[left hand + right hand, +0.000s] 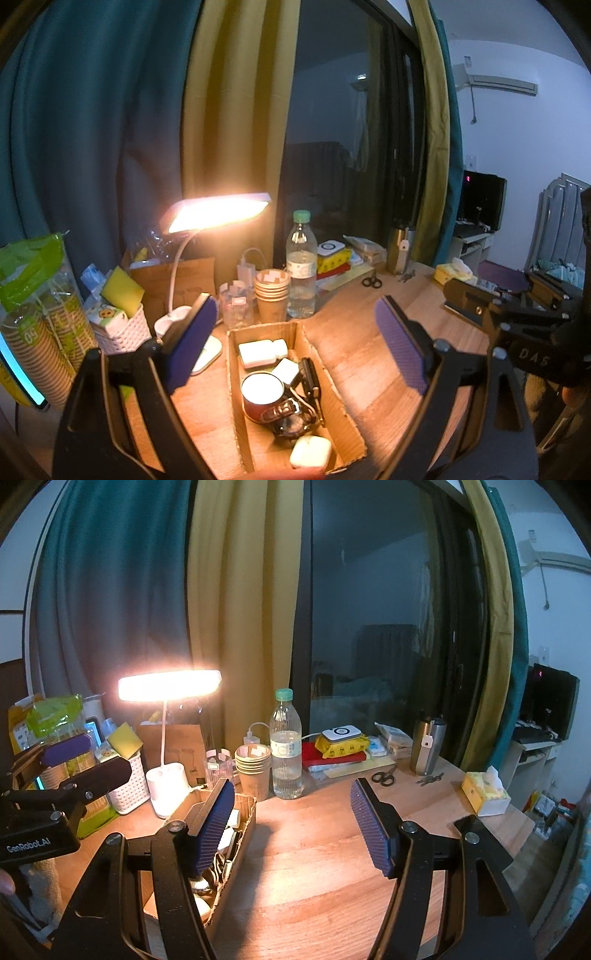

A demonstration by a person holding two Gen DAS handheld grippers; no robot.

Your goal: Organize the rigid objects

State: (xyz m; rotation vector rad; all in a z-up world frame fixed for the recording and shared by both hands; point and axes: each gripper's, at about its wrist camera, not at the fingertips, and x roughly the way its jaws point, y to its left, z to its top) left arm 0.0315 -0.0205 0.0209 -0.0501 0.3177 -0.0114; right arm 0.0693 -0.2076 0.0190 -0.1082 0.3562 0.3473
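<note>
A shallow cardboard box [334, 373] lies on the wooden table. In it are a red mug [263, 395], a white pill bottle [260, 352], a white charger [286, 370], a car key [309, 374], a watch [291, 424] and a white earbud case [310, 450]. My left gripper [295, 343] is open and empty above the box. My right gripper [293, 823] is open and empty over bare table, right of the box [236, 845]. The right gripper also shows at the right in the left wrist view [491, 295], the left gripper at the left in the right wrist view [74, 760].
A lit desk lamp [168, 775], stacked paper cups [253, 771], a water bottle [285, 753], a white basket [127, 786], scissors [384, 775], keys [428, 779], a steel flask [426, 746] and a tissue box [485, 794] stand along the table's back and right. Curtains and a dark window are behind.
</note>
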